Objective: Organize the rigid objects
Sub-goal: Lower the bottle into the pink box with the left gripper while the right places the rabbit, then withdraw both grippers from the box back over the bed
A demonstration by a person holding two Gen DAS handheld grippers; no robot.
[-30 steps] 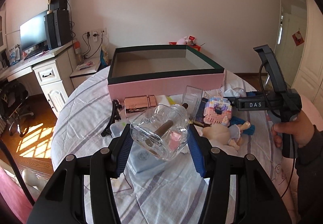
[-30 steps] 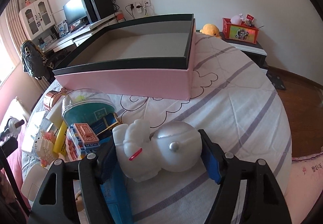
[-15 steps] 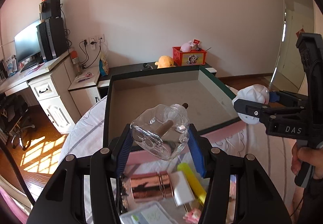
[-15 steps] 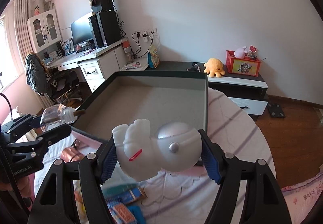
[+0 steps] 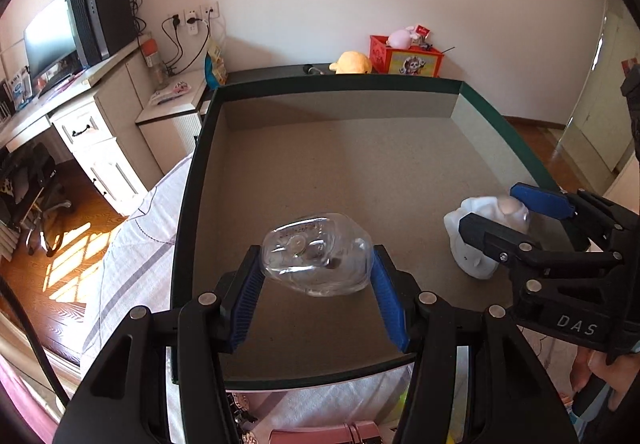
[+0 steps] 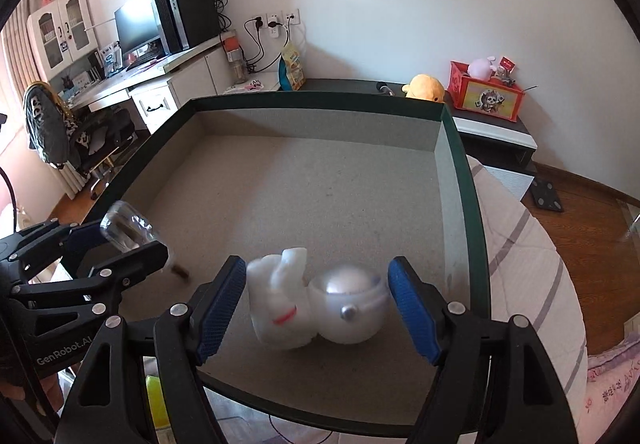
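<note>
While both tools hang over the box (image 5: 192, 180), the left tool (image 5: 316, 280) grips the clear bottle (image 5: 316, 260); the right tool (image 6: 316, 304), jaws just widened, has released the white figure (image 6: 316, 304), which sits blurred between its pads.

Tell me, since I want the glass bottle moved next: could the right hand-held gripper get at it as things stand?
Probably not directly: the glass bottle sits between the left hand-held gripper's pads, and the white astronaut figure lies between the right hand-held gripper's open jaws.
</note>
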